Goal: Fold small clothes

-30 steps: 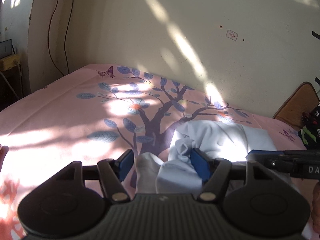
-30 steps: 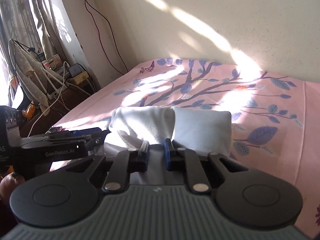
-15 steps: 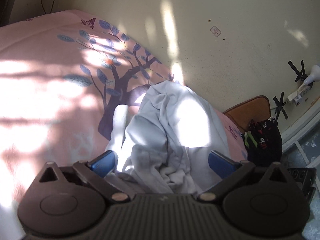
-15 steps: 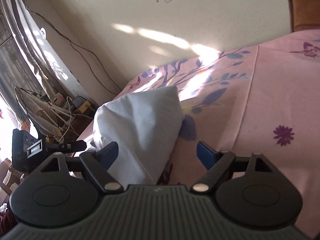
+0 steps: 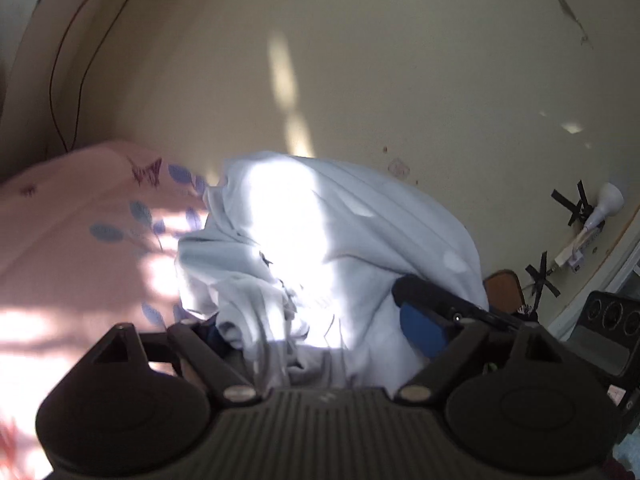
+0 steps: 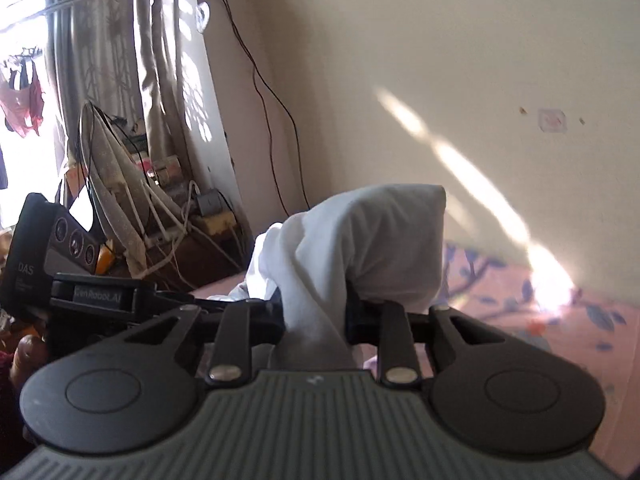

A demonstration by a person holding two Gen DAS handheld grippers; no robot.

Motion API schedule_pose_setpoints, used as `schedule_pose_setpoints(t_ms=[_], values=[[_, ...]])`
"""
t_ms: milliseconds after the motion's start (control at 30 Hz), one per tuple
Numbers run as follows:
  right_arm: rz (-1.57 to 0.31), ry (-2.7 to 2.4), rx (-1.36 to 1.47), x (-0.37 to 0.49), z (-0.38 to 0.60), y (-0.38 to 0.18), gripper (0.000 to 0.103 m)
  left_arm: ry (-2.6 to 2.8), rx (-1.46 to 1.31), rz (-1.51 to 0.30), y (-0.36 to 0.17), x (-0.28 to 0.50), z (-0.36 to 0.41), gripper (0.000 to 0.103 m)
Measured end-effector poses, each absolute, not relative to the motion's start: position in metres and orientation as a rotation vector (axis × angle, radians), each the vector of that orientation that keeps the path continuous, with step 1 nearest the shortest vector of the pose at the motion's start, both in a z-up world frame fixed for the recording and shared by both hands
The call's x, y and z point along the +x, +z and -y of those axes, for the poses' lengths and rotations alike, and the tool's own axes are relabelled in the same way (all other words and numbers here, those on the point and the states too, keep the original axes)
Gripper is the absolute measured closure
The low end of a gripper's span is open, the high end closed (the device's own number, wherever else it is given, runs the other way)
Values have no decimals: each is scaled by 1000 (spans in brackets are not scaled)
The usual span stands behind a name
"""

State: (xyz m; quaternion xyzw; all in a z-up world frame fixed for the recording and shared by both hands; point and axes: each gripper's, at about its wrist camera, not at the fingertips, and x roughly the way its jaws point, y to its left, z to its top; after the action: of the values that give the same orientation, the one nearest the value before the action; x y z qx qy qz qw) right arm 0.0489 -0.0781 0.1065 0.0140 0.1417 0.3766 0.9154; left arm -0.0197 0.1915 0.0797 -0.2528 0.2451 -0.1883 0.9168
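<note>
A pale blue-white small garment (image 5: 344,248) is bunched and lifted off the pink bed. In the left wrist view it fills the space between my left gripper's (image 5: 316,334) spread jaws, which stand open around it. The right gripper's finger (image 5: 444,304) pokes into the cloth from the right. In the right wrist view the garment (image 6: 384,240) stands up in a peak, and my right gripper (image 6: 314,316) is shut on its lower fold. The left gripper body (image 6: 60,272) shows at the left.
The pink bedsheet with a tree print (image 5: 92,256) lies below, against a cream wall (image 5: 360,60). A table with cables and clutter (image 6: 160,208) and curtains (image 6: 100,40) stand at the bed's left. A wooden chair back (image 5: 504,288) is at the right.
The right gripper, open half a second ago, has shut on the garment and lifted it. Both grippers have tilted upward; the cloth now stands in a peak. The left gripper stays open.
</note>
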Motion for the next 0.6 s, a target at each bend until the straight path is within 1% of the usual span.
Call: schedule_pose_setpoints(t_ms=[33,100,133,167,200,233,267,300,333,367,400,433,467,533,600], values=[[-259,796,36,61,68,116,74,-353,-492,-442,101,-14,-204,16],[-227,826,81,92,46,129,73,-285,-451,-371,126,-1,-223,16],[-233,826,97,114,33,130,72,-245,-422,-349,133,8,-230,14],[-245,811,95,133,21,126,70,-198,-382,-331,136,23,-236,11],[-253,776,85,149,10,118,65,-161,-356,-329,133,37,-241,8],[-265,726,65,165,0,107,57,-116,-332,-345,123,56,-245,3],[-298,642,31,183,-10,91,44,-67,-313,-391,107,76,-247,2],[-355,543,-7,201,-17,70,36,-8,-300,-457,89,96,-248,3],[-419,483,-20,214,-17,51,37,67,-288,-552,67,115,-249,11],[-462,475,10,219,-9,37,37,124,-284,-640,49,129,-249,30],[-477,490,50,218,1,28,37,141,-291,-689,36,135,-249,38],[-478,513,81,212,15,22,38,134,-304,-694,27,134,-248,37],[-475,521,77,207,24,20,37,139,-297,-666,26,129,-246,33],[-443,521,22,185,46,20,37,158,-275,-610,34,114,-239,31],[-418,525,7,164,64,24,36,152,-295,-549,47,95,-236,26]])
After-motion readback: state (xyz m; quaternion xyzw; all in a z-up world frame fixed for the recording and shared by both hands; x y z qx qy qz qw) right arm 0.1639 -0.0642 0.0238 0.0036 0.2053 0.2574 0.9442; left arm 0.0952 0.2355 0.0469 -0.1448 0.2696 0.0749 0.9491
